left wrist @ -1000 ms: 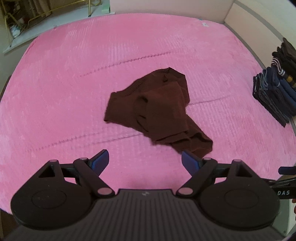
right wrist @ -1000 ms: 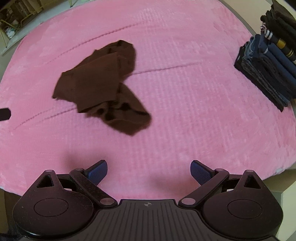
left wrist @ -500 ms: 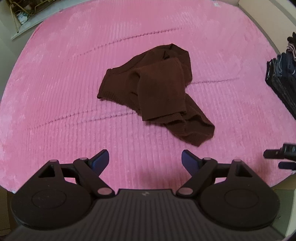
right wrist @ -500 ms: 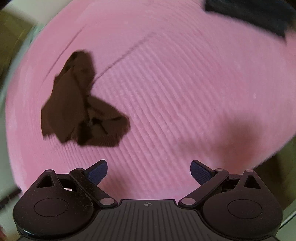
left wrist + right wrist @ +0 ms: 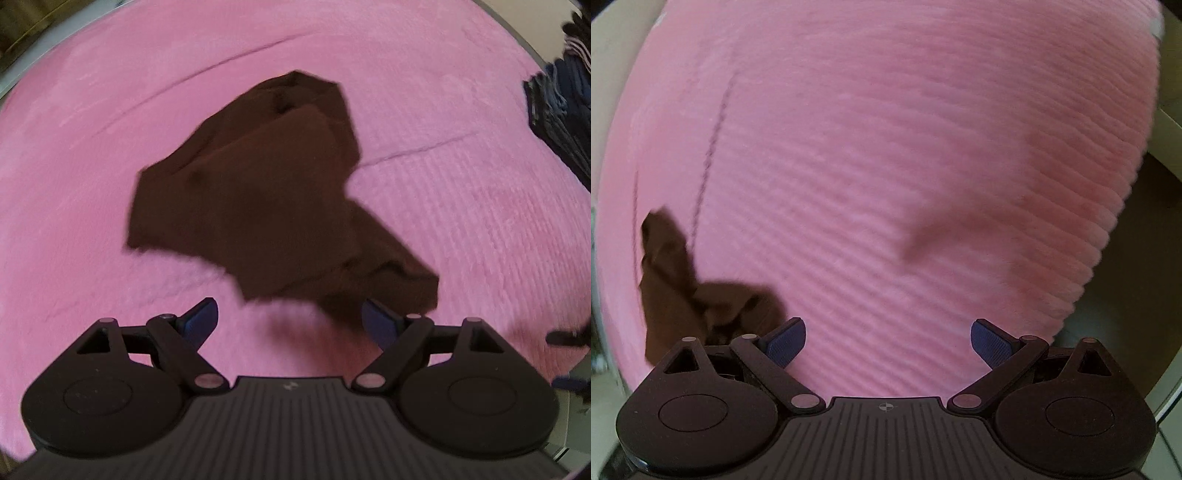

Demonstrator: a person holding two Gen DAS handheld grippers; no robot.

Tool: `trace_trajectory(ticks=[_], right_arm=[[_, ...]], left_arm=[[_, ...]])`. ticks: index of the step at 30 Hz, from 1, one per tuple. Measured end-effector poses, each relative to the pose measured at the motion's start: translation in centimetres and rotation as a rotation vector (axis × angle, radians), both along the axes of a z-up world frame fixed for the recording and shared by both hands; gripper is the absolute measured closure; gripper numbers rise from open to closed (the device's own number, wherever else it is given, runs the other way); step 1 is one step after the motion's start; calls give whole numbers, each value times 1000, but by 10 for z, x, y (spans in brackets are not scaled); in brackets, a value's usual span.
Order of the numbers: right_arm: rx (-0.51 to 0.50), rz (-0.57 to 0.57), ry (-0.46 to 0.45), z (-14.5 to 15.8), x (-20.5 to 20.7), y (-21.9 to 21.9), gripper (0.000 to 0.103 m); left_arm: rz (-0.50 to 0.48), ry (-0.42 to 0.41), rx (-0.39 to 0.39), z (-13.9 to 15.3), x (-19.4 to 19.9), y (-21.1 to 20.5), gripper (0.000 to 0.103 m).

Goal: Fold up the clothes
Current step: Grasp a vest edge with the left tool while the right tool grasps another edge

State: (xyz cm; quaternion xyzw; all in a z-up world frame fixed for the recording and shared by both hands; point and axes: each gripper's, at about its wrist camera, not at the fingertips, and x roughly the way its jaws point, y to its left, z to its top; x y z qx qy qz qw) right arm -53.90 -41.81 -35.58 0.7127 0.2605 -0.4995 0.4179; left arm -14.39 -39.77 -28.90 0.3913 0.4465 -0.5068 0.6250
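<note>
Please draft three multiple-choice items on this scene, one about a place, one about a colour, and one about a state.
1. Where does the garment lie in the left wrist view?
A. Just ahead of the left tool, on the cover
B. On the stack at the right edge
C. Hanging off the bed's edge

2. What colour is the cover?
A. Grey
B. Pink
C. White

3. How does the right tool stand?
A. Shut on the garment
B. Shut on nothing
C. Open, holding nothing

Answers:
1 A, the brown garment lies rumpled on the cover, directly before the blue pads.
2 B, the ribbed cover is pink in both views.
3 C, its pads stand wide apart with only bare cover between them.
</note>
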Motion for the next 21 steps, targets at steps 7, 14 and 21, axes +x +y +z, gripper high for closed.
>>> trace_trajectory(ticks=[7, 14, 21], right_arm=[[15, -113, 39, -24, -26, 16, 4], [1, -118, -10, -34, -11, 23, 4], [-73, -106, -249, -43, 40, 23, 9]], left_arm=[[-59, -59, 1, -56, -22, -83, 20], [-74, -184, 91, -107, -24, -116, 59], [-4, 56, -71, -47, 61, -73, 94]])
